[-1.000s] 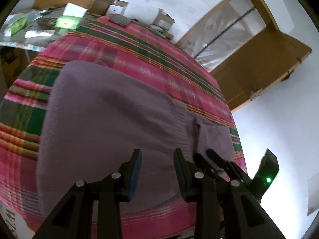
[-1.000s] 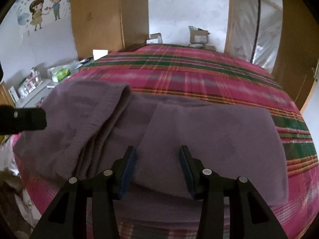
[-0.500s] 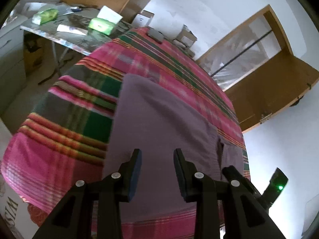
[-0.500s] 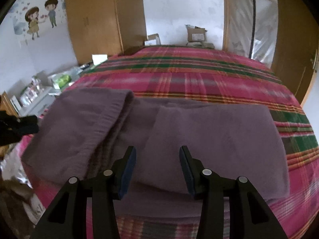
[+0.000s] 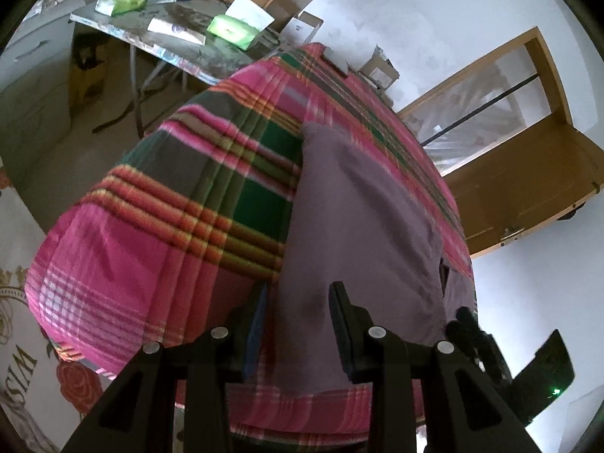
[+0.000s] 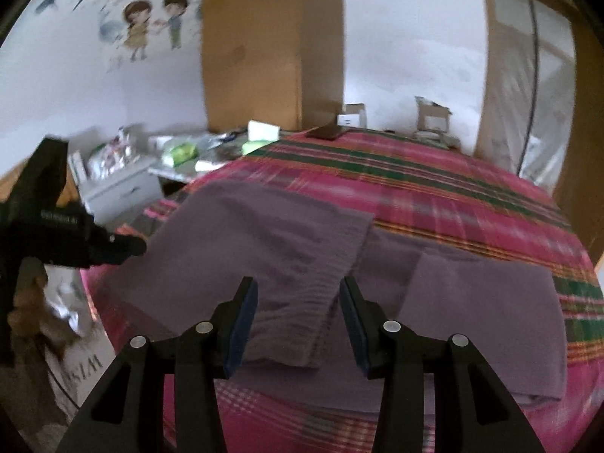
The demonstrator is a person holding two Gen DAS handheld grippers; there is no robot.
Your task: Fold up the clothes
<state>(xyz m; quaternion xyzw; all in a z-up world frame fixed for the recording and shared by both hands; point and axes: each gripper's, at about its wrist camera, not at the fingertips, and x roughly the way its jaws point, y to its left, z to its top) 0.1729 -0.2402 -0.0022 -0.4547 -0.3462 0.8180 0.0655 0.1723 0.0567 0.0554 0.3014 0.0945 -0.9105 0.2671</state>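
While beside the bed [image 5: 158, 249], a cluttered table [image 5: 124, 22].

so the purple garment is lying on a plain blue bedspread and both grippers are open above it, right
Not quite: the bedspread is pink, green and orange plaid, not plain blue, as the right wrist view shows. The purple garment does lie on it, with both grippers' jaws open above.

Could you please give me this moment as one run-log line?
stage: mid-fold | purple garment: partly folded on plaid bedspread | left gripper: jaws open, empty | right gripper: jaws open, empty
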